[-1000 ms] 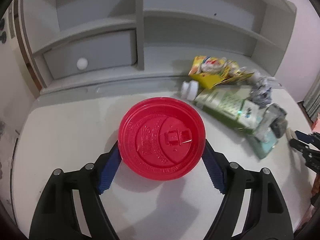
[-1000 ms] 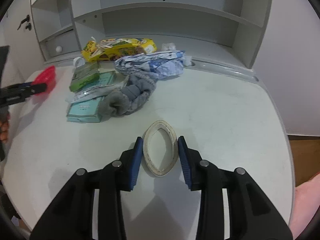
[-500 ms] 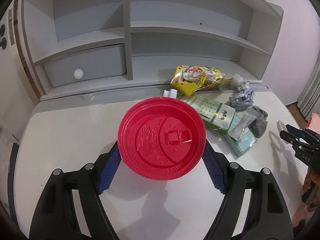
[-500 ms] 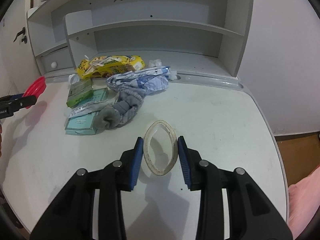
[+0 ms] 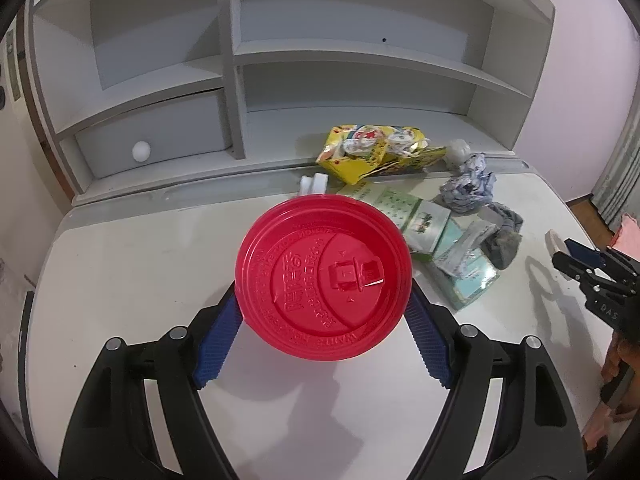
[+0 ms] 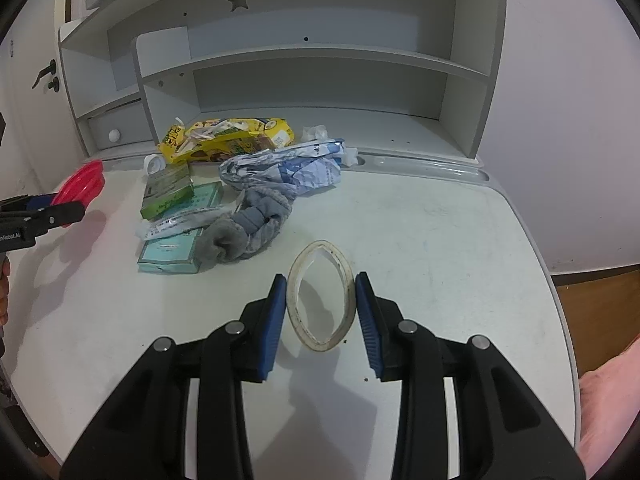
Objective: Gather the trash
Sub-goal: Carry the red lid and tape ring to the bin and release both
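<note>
My left gripper is shut on a red plastic cup lid and holds it above the white desk. The lid also shows in the right wrist view. My right gripper is shut on a squashed white tape ring, held above the desk. A trash pile lies at the desk's back: a yellow snack bag, a green box, a teal box, a grey sock and a crumpled blue-white wrapper.
A grey hutch with shelves and a drawer with a white knob stands behind the desk. A white bottle cap lies by the snack bag. The right gripper shows at the right edge of the left wrist view.
Both grippers have risen and pulled back from the hutch, each still holding its item. The trash pile looks smaller and farther away in both views.
</note>
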{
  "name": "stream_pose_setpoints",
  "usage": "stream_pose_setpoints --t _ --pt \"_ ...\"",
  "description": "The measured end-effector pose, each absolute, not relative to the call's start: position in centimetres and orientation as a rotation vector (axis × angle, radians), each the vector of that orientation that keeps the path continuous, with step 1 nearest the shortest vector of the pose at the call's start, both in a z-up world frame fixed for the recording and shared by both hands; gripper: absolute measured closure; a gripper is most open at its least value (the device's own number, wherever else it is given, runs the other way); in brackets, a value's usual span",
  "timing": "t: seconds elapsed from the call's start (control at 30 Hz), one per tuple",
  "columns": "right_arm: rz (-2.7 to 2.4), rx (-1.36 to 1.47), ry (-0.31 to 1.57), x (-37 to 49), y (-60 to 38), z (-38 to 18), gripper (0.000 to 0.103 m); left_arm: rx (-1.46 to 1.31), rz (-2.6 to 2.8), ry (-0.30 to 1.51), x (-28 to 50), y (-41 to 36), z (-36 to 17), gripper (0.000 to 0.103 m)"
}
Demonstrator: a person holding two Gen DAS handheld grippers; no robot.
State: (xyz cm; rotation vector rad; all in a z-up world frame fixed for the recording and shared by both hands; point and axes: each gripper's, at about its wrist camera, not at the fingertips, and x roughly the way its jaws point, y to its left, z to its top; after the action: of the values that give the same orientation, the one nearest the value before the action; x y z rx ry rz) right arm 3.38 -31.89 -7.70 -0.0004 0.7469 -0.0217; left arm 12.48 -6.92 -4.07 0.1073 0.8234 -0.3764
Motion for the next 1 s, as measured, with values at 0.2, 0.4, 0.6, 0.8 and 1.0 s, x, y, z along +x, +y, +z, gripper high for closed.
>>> stream_pose_setpoints --t 0.2,0.4,0.6,0.8,1.0 --pt "0.061 0.126 0.733 2.7 -34.7 -6.8 0.068 0.111 -0.471 0.778 10.1 -11.0 -2.1 0.027" --pt "-0.042 0.267 0.579 -5.2 -43.5 -1.4 0.068 0.165 -0.756 0.73 4.7 -21.7 0.0 0.027" --pt "-0.304 0.445 0.536 -18.6 -54.6 -2.0 0.068 0.287 -1.193 0.727 -6.2 -36.7 0.0 0.027" --pt "-0.462 0.758 0.663 -28.2 -63.5 -12.4 0.068 0.498 -1.474 0.795 -18.0 -48.2 -5.3 0.027" --pt "-0.494 1.137 0.845 -32.7 -67.4 -27.3 0.068 0.751 -1.41 1.014 -21.3 -54.4 -20.3 0.027"
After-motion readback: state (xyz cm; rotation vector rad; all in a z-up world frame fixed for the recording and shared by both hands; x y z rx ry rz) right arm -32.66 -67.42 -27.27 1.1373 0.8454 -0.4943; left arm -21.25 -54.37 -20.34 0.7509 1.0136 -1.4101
